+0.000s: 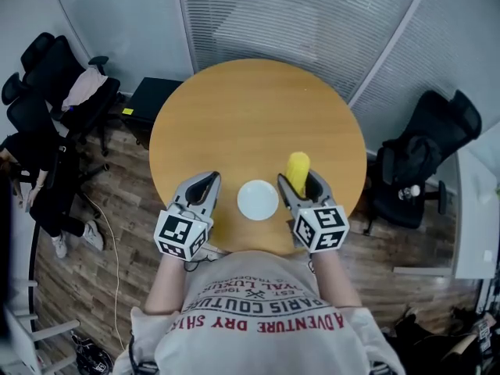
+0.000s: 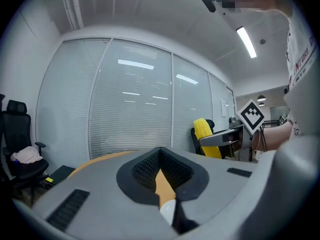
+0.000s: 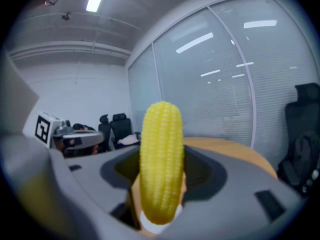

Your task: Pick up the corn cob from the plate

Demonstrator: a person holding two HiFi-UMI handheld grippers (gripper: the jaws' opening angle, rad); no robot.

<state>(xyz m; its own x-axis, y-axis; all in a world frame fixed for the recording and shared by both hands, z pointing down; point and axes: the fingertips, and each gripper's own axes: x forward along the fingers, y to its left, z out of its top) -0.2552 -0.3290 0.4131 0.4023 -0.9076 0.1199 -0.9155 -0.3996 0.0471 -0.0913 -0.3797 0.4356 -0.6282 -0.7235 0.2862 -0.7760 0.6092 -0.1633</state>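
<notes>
My right gripper (image 1: 300, 181) is shut on a yellow corn cob (image 1: 298, 171), which stands up between the jaws above the round wooden table (image 1: 250, 108). In the right gripper view the corn cob (image 3: 161, 166) fills the middle, upright, held low down in the right gripper (image 3: 160, 204). A small white plate (image 1: 258, 199) lies bare on the table's near edge, between the two grippers. The left gripper (image 1: 205, 187) hangs to the left of the plate with its jaws shut on nothing. From the left gripper view the left gripper (image 2: 167, 196) shows closed, with the corn cob (image 2: 206, 133) visible far right.
Black office chairs stand left (image 1: 55, 76) and right (image 1: 426, 158) of the table. A black box (image 1: 148, 100) sits on the wooden floor by the table's left. Glass walls with blinds (image 1: 297, 22) run behind. The person's shirt (image 1: 266, 319) fills the bottom.
</notes>
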